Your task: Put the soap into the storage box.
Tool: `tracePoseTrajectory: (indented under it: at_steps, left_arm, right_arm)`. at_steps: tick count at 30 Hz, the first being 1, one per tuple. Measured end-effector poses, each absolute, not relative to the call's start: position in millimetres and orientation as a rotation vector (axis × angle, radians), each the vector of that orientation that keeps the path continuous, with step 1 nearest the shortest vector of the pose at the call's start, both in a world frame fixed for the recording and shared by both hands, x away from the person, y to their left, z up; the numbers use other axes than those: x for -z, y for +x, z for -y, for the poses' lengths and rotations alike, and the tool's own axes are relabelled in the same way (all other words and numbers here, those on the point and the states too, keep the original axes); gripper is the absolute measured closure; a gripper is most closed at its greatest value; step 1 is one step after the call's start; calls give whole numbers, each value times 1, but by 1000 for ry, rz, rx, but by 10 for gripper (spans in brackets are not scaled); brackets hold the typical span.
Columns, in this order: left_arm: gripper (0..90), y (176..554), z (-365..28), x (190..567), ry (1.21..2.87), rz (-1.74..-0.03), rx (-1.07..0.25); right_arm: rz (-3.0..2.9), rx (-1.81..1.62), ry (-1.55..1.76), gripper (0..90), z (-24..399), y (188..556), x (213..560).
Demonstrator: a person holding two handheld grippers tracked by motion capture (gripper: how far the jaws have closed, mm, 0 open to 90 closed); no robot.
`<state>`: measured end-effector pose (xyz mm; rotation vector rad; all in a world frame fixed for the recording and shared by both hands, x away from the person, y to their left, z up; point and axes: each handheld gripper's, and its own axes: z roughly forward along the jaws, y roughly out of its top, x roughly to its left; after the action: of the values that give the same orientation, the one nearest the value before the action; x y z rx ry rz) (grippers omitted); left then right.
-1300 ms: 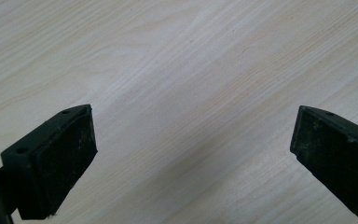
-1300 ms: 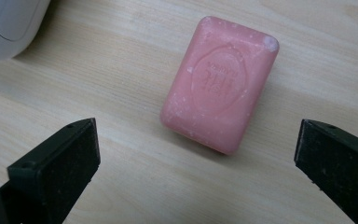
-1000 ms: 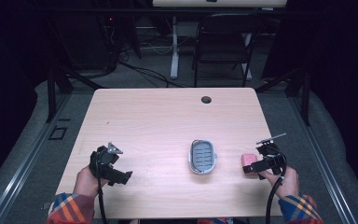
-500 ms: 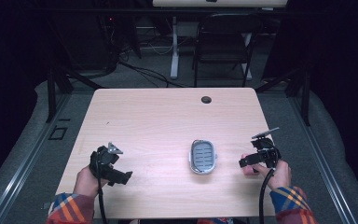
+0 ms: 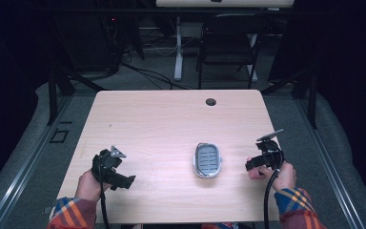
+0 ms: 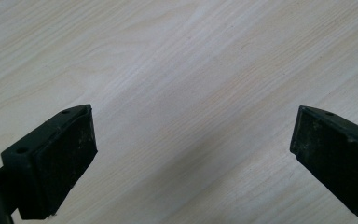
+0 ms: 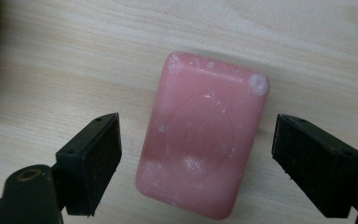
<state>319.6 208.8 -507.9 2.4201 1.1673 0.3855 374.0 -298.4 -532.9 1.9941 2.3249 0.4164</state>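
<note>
A pink soap bar (image 7: 203, 135) lies flat on the pale wooden table (image 5: 171, 119), lengthwise between the two jaws of my right gripper (image 7: 199, 135). That gripper is open, with a gap on each side of the bar and neither pad touching it. From above, the right gripper (image 5: 262, 161) sits near the table's right edge and covers most of the soap. A grey oval soap dish (image 5: 208, 160) with a slotted floor rests just left of it. My left gripper (image 5: 112, 169) is at the front left, open (image 6: 193, 126) over bare wood.
A small dark cable hole (image 5: 211, 101) sits near the table's far edge. A black chair (image 5: 228, 43) and desk legs stand beyond the table. Bare tabletop spreads between the two grippers and toward the back.
My right gripper has shifted a little left and come down over the soap, which earlier lay visible beside it. The left gripper and the dish have stayed put.
</note>
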Motion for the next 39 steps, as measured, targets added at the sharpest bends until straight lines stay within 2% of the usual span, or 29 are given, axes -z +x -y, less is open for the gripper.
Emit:
tracePoseTrajectory:
  at_steps: [9,16,39]
  left_arm:
    - [2,319,-208,508,2421,-1171,-383]
    - [3,319,-208,508,2420,-1170,-385]
    - [5,319,-207,508,2429,-1162,-389]
  right_arm:
    - [-2332,-378,2011,285,297,376,536]
    - [-2332,-364,2041,336,297,376,540]
    - [-2361,-348,2025,362,297,377,544]
